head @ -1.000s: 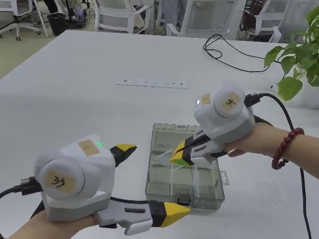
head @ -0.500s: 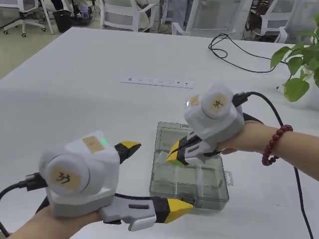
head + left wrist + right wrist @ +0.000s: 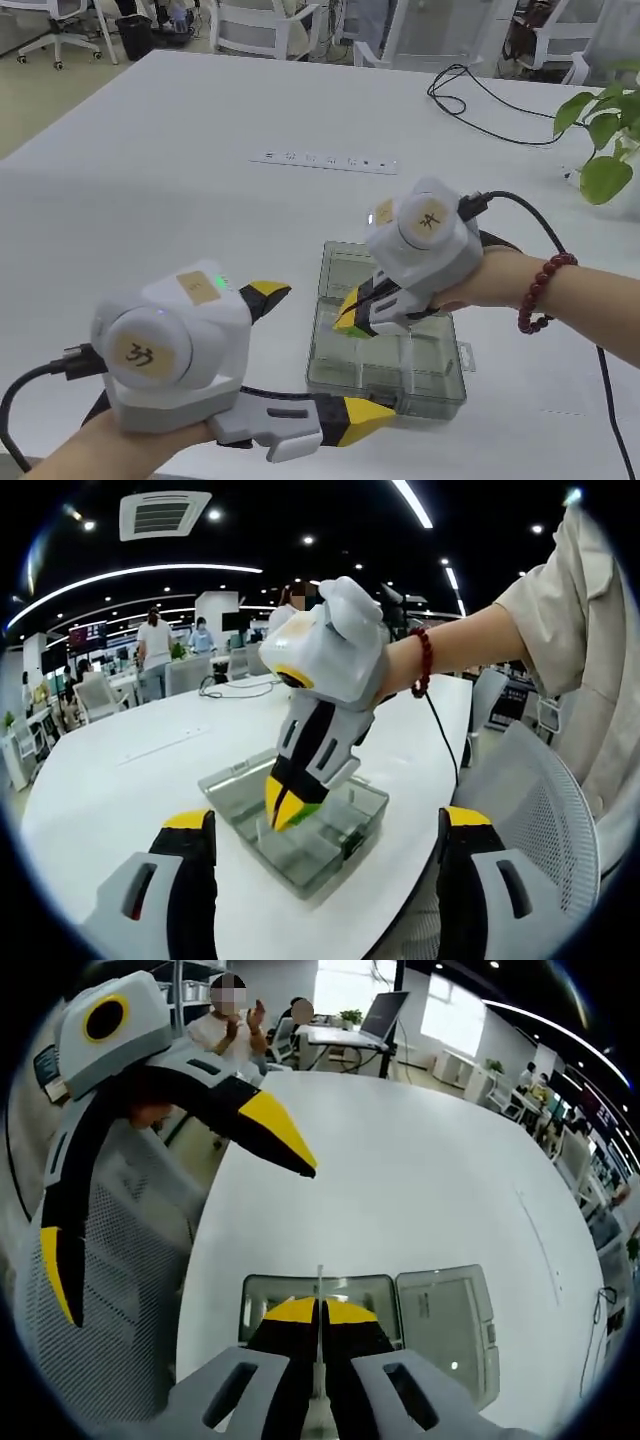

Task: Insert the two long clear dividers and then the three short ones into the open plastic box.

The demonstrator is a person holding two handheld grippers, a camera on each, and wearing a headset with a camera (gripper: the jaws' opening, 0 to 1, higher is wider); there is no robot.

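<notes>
The open plastic box (image 3: 437, 385) sits on the white table (image 3: 180, 190), its clear lid (image 3: 345, 262) folded back flat on the far side. The right gripper (image 3: 349, 323) hangs over the box's left half with its tips pointing down into the tray. In the right gripper view its two yellow-tipped jaws are pressed together on a thin clear divider (image 3: 320, 1282). The divider stands edge-on between them and reaches out past the tips, above the box's open compartment. How far it sits in the box cannot be told. Faint clear partition lines show inside the tray in the head view, but they are too faint to count.

The left gripper (image 3: 338, 352) is held at the near left of the box with its jaws spread wide and nothing between them. One yellow tip points towards the box's left wall and the other lies at its front edge. Whether either touches the box cannot be told.

A red bead bracelet (image 3: 538, 293) circles the right wrist. Farther back on the table lie a white power strip (image 3: 325, 160) and a looped black cable (image 3: 470, 95). A leafy plant (image 3: 605, 130) stands at the right edge.
</notes>
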